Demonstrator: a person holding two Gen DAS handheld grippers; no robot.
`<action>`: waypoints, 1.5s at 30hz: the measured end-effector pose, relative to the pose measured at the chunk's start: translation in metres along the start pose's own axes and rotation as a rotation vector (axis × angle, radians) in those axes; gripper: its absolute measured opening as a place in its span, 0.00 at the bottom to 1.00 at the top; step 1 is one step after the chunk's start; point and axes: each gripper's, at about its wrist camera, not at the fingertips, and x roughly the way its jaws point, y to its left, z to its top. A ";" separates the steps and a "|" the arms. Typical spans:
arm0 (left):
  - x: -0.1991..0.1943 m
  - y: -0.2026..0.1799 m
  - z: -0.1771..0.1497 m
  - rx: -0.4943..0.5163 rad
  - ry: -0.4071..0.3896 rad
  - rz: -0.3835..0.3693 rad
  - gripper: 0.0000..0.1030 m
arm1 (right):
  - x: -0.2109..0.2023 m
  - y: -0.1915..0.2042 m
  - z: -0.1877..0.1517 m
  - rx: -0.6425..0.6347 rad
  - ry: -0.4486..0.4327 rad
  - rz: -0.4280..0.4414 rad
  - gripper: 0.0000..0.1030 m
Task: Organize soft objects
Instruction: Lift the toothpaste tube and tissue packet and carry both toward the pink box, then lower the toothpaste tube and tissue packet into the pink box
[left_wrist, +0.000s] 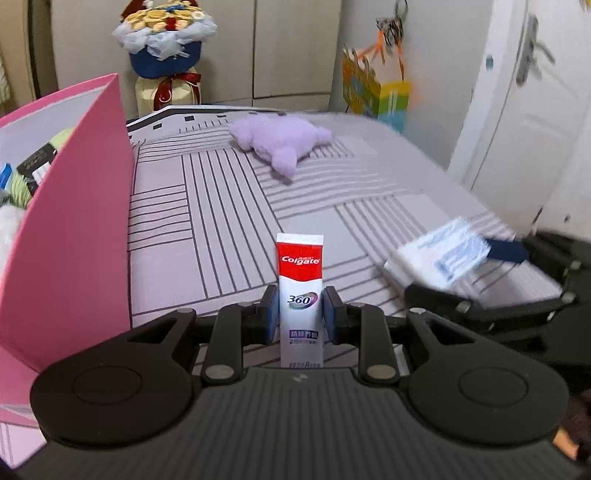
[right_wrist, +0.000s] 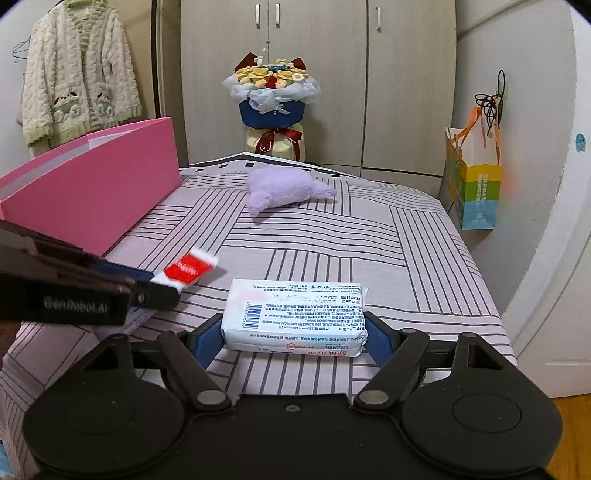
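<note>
Red-and-white toothpaste tube clamped upright in left gripper, tissue pack squeezed between right gripper pads

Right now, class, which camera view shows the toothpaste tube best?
The left wrist view: the toothpaste tube stands sharp and central, its brand name readable. The right wrist view shows only its blurred red and white end sticking out at the left.
</note>
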 end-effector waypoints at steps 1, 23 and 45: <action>0.001 -0.001 -0.001 0.008 0.005 0.006 0.24 | 0.000 -0.001 0.000 0.003 0.000 0.001 0.79; -0.016 -0.014 -0.029 0.029 -0.112 0.090 0.21 | -0.004 -0.005 -0.001 0.016 -0.004 0.019 0.79; -0.124 0.017 -0.028 -0.047 -0.188 0.005 0.22 | -0.061 0.019 0.009 -0.100 0.054 0.266 0.79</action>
